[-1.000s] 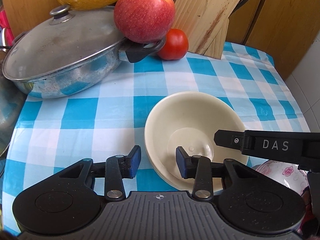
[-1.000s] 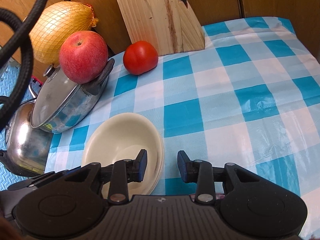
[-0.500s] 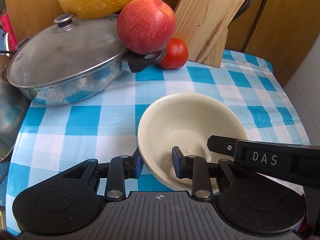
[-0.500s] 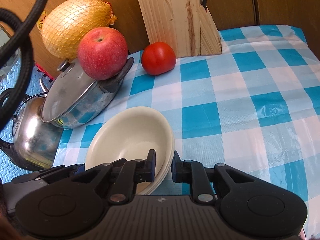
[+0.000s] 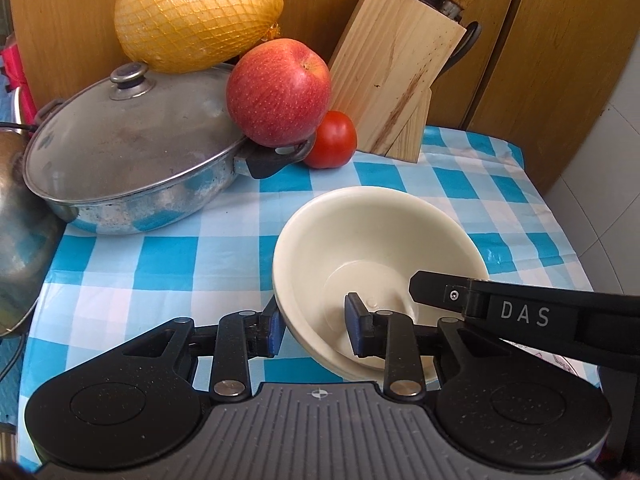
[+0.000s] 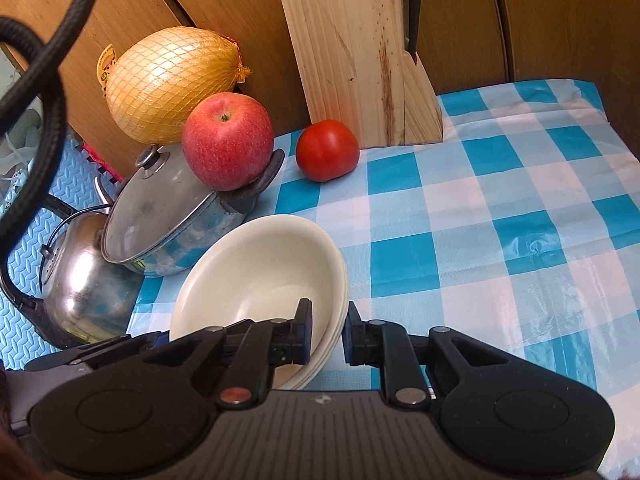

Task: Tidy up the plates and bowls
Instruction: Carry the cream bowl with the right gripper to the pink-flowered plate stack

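A stack of cream bowls [image 5: 376, 240] sits low over the blue checked tablecloth [image 5: 168, 264], tilted a little. My left gripper [image 5: 314, 330] is shut on the stack's left rim, one pad outside and one inside. In the right wrist view my right gripper [image 6: 327, 334] is shut on the stack's [image 6: 260, 272] right rim in the same way. One black finger [image 5: 440, 292] of the right gripper reaches into the bowl from the right. A sliver of a flowered dish [image 5: 560, 362] shows under that arm.
A lidded steel pan [image 5: 128, 152] carries a red apple [image 5: 280, 92] on its handle, with a netted yellow fruit [image 5: 196, 12] behind. A tomato [image 5: 332, 140] and a knife block [image 5: 392, 84] stand at the back. A kettle [image 6: 80, 280] sits left. The table ends at the right [image 5: 560, 216].
Both grippers went from open beside the rim to shut on it. Both hands then rose a little, and the bowls came up with them.
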Demonstrator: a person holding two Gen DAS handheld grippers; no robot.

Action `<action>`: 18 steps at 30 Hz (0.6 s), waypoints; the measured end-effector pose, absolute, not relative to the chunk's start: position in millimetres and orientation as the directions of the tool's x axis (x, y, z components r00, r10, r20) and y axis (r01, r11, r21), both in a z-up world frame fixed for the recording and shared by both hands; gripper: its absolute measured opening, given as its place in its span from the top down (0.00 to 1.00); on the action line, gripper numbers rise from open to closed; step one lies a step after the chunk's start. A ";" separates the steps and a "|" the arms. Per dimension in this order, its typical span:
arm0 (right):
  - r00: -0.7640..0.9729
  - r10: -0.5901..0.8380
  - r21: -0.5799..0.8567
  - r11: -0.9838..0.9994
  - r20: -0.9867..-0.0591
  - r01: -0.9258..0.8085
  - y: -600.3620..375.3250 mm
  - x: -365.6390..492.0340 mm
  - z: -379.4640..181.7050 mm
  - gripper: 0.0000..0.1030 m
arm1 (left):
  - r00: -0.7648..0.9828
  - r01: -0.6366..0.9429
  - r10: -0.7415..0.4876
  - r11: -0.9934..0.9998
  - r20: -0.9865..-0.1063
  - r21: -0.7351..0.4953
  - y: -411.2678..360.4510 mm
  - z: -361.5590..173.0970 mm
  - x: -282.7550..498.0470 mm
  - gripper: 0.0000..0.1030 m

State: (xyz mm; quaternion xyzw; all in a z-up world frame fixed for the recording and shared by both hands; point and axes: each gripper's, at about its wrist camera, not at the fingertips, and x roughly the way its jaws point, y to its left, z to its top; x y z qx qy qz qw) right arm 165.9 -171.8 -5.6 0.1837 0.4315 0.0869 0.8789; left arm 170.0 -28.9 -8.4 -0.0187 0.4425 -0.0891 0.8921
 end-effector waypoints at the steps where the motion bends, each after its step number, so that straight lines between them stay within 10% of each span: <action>1: 0.614 0.311 0.399 0.917 -0.726 0.007 -172.5 164.1 -4.7 0.84 | 0.594 0.147 -0.179 0.983 -0.784 -0.113 -29.5 -7.4 168.4 0.63; 18: 0.656 0.239 0.352 0.935 -0.716 0.044 -190.2 121.8 15.4 0.84 | 0.594 0.249 -0.251 0.961 -0.764 -0.121 -52.5 4.3 136.6 0.62</action>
